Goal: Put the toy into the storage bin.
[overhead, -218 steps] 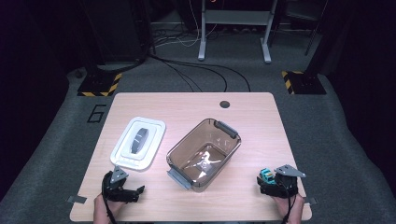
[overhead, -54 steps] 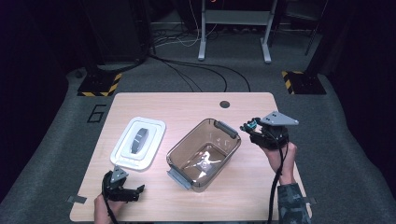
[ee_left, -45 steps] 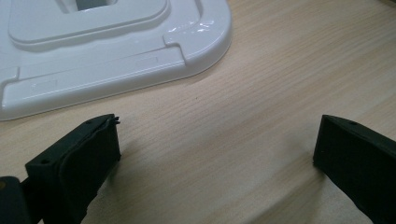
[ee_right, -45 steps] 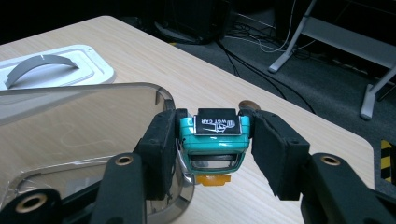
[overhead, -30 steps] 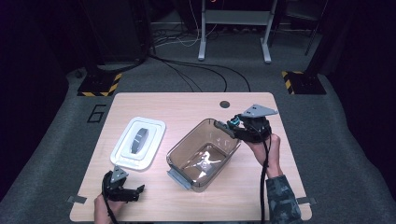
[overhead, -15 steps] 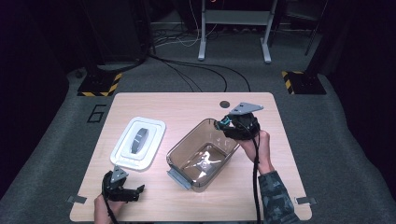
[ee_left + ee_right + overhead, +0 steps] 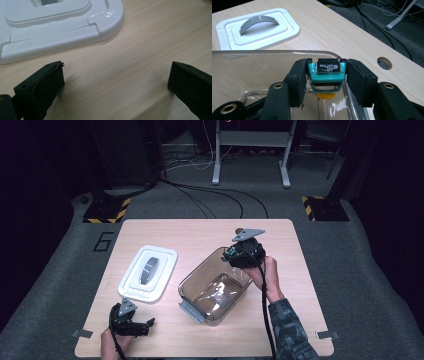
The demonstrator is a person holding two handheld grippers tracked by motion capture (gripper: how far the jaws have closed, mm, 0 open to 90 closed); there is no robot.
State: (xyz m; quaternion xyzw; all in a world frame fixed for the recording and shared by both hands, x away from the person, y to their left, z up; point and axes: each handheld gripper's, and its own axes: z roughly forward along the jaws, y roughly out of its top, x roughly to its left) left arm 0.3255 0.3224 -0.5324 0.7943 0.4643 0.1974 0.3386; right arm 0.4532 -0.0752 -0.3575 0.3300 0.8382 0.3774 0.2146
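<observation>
A small teal toy car is clamped between the jaws of the right hand-held gripper, which hangs over the far rim of a clear tub; in the high view that hand-held gripper sits at the tub's far corner. The tub stands mid-worktop, with a white lid bearing a grey handle lying flat just to its left. Near the lid's front edge the left hand-held gripper rests low on the worktop, jaws wide apart with nothing between them.
</observation>
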